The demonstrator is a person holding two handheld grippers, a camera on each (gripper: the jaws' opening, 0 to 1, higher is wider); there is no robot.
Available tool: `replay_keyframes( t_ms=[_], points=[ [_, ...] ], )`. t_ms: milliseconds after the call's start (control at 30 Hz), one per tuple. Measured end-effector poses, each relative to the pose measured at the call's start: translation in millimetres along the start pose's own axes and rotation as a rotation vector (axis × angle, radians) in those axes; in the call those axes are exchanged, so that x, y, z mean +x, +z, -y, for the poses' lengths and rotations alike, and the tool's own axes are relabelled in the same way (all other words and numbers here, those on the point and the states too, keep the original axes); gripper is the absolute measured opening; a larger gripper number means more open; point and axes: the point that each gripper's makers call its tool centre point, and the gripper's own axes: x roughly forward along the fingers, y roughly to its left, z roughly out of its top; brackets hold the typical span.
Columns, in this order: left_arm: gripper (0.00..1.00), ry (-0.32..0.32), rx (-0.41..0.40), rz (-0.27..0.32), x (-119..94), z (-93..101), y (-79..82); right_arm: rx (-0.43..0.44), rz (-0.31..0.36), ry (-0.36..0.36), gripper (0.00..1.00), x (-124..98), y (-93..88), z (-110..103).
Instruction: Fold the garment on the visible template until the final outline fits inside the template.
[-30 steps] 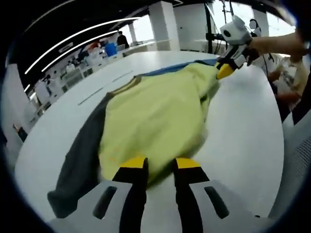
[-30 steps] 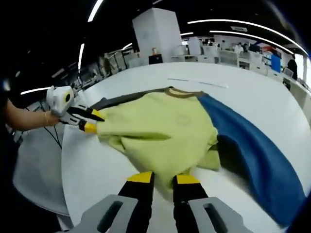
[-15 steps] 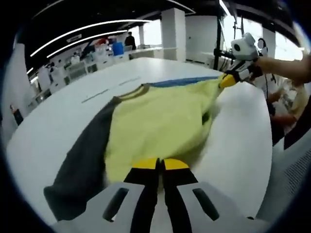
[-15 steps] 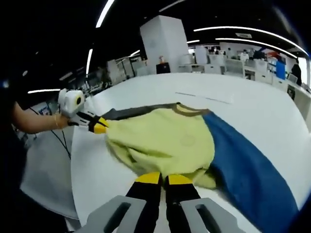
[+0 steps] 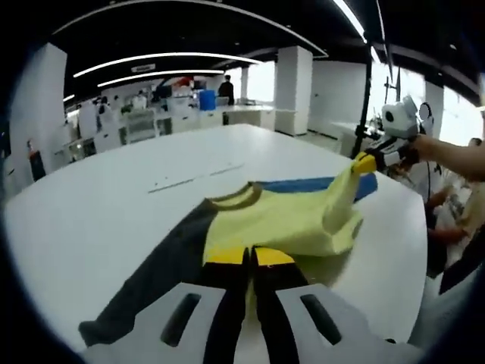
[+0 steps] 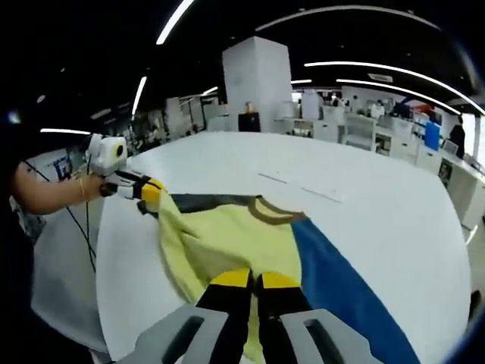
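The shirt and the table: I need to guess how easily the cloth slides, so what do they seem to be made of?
The shirt looks like soft matte knit cloth, perhaps cotton jersey: it drapes and creases where both grippers lift it, and has a ribbed collar. The table looks like smooth white laminate or painted board with a faint sheen; I cannot tell which.

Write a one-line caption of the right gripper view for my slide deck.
Both hand-held grippers pinch the yellow garment over the white table.
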Motion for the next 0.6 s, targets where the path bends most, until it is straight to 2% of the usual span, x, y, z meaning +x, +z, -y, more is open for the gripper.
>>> replay_keyframes(
  t_ms=[133,267,500,600],
  points=[
    [0.00,0.021,0.004,-0.002,17.3,-6.6,3.0,0.034,-0.026,-0.057,0.00,9.5,-3.3,18.2],
    [0.00,0.057,0.038,-0.023,32.5,-15.1,1.0,0.074,-0.039,-0.085,0.00,20.4,-9.1,30.8],
    [0.00,0.083,0.032,-0.060,57.6,-28.4,-9.7,0.109,-0.067,-0.118,0.00,39.8,-20.5,45.8],
    [0.00,0.096,0.055,-0.088,65.0,-31.7,-16.0,0.123,-0.079,-0.126,0.00,47.8,-26.3,50.8]
  ],
)
